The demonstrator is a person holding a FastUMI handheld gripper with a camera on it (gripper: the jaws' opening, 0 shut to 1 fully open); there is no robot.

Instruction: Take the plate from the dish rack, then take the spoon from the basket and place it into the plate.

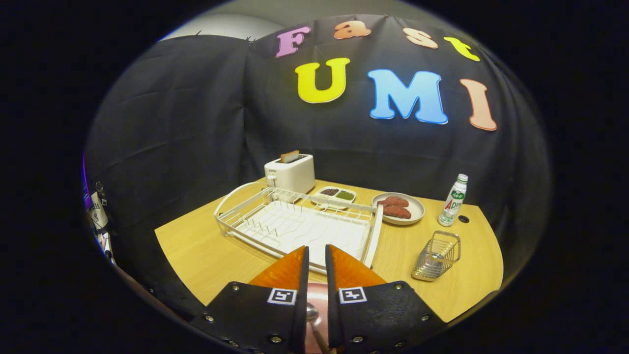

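- Tongs (pixel 314 260): orange fingers (pixel 287 270) nearly together, narrow gap between. A metal spoon (pixel 311 312) shows in that gap low down, handle running back toward the camera. Looks gripped, but pad contact isn't visible, so can't tell for sure.
- Plate (pixel 318 319): pinkish surface under the tongs, directly below the spoon, seen through the gap. Only a sliver visible; rim not visible.
- Dish rack (pixel 295 226): white wire, just ahead of the fingertips, no plate in it. Fits the plate being out already.
- Basket (pixel 437 255): small wire one, right of the rack, apart from it. Contents can't be made out.
- Other stuff on the bench (pixel 196 250): toaster (pixel 290 172) w/ bread behind the rack, 2-section dish (pixel 336 195) beside it, plate w/ meat (pixel 399 207), bottle (pixel 453 200) far right. All well clear.
- Step in hand, by judgement: placing the spoon into the plate, i.e. the last bit of the task.
- How to do it well:
  - Keep the spoon over the plate's middle, not its edge; rim is hidden so err toward centre.
  - Go low before letting go, so it doesn't bounce or clatter out.
  - Lay it flat-ish, bowl first, handle inside the rim if it fits.
  - Open slow, then back straight up; don't drag the handle.
- Risk: long handle tips the spoon over the rim on release.
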